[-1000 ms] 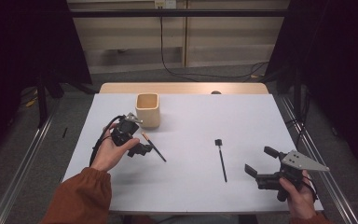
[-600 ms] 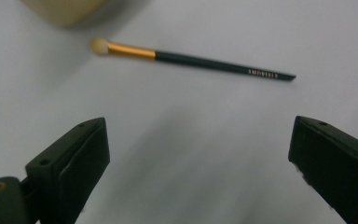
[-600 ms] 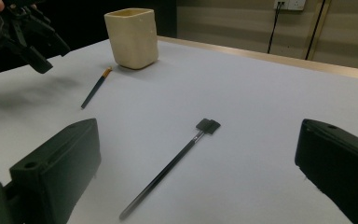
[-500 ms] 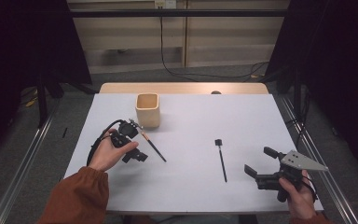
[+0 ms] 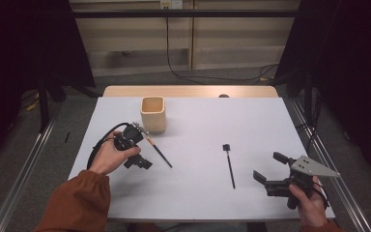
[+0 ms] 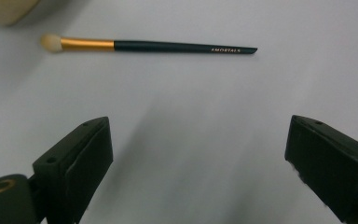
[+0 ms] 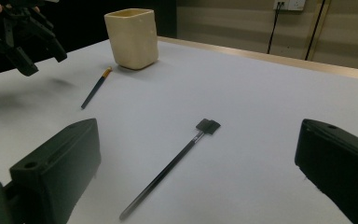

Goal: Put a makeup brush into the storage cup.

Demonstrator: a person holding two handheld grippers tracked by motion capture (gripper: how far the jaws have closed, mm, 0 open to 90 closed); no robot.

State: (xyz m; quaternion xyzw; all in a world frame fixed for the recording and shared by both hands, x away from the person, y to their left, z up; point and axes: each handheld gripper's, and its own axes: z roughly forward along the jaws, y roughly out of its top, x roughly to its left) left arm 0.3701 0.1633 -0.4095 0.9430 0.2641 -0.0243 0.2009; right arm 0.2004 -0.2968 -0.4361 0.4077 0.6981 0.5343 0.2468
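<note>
A makeup brush (image 5: 158,151) with a gold ferrule and dark handle lies on the white table (image 5: 198,125), just right of my left gripper (image 5: 142,146). In the left gripper view the brush (image 6: 149,45) lies crosswise beyond the open, empty jaws (image 6: 198,154). A cream square cup (image 5: 153,113) stands upright behind it. A thin black flat-headed brush (image 5: 229,164) lies at centre right. My right gripper (image 5: 269,166) hovers open near the front right corner, and its own view (image 7: 198,163) shows the black brush (image 7: 172,168) ahead of the jaws.
The right gripper view also shows the cup (image 7: 131,37), the gold brush (image 7: 95,88) and the left gripper (image 7: 25,37) farther off. A wooden strip (image 5: 188,91) borders the table's far edge. Metal rails (image 5: 24,169) run along both sides on the floor.
My left gripper has drifted slightly toward the near side, staying beside the gold brush. The right gripper and both brushes have not moved.
</note>
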